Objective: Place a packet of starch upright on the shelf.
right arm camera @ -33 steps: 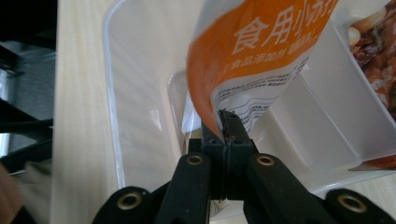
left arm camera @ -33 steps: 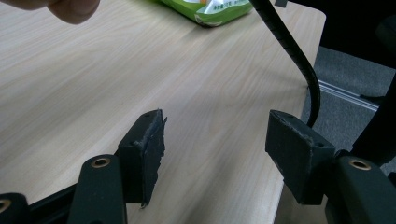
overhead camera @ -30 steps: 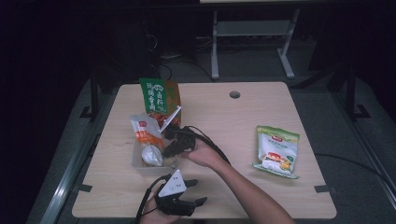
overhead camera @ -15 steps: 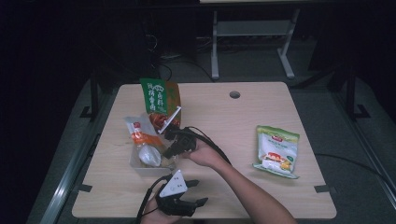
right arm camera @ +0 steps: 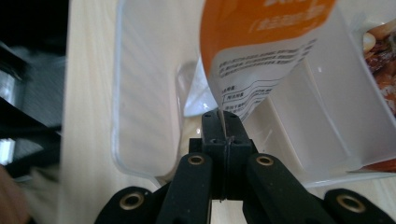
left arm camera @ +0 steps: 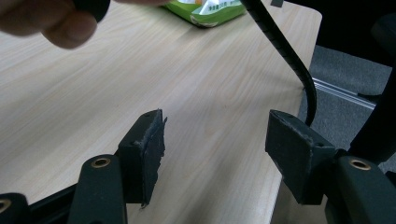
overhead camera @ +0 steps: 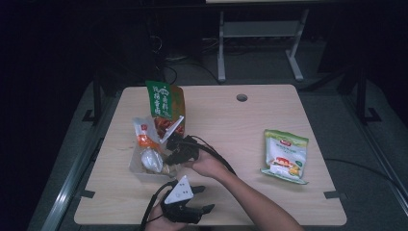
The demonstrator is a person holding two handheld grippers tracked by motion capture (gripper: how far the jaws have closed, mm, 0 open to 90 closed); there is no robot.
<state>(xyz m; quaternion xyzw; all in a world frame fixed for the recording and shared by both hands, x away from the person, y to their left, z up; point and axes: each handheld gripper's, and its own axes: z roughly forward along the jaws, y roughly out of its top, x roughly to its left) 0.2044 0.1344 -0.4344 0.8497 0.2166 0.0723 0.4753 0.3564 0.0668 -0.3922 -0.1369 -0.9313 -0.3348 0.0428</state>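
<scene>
On the table [overhead camera: 240,139] in the high view, a clear tray [overhead camera: 137,168] sits toward nine o'clock from the middle, with a white-and-orange pouch [overhead camera: 144,137] standing up out of it and a pale round item at its base. A tall green bag [overhead camera: 163,103] stands just beyond the tray, toward twelve o'clock of it. The right gripper [overhead camera: 179,148] reaches in from the tray's three o'clock side, a hand [overhead camera: 207,164] behind it. The left gripper [overhead camera: 185,209] rests near the table's six o'clock edge, well apart from the tray. A green-topped packet [overhead camera: 285,155] lies flat toward three o'clock, away from both. In the left gripper view, the left gripper [left arm camera: 215,144] has its jaws spread wide over bare wood with nothing between them; the packet [left arm camera: 208,11] shows at twelve o'clock, part of a hand [left arm camera: 46,23] at eleven o'clock, and a cable [left arm camera: 285,51] curves down at one o'clock. In the right gripper view, the right gripper [right arm camera: 223,128] has its jaws pressed together on the lower edge of the pouch [right arm camera: 261,51], which rises from the tips toward twelve o'clock. The tray [right arm camera: 140,93] lies under and behind the pouch, its walls running to nine and three o'clock.
</scene>
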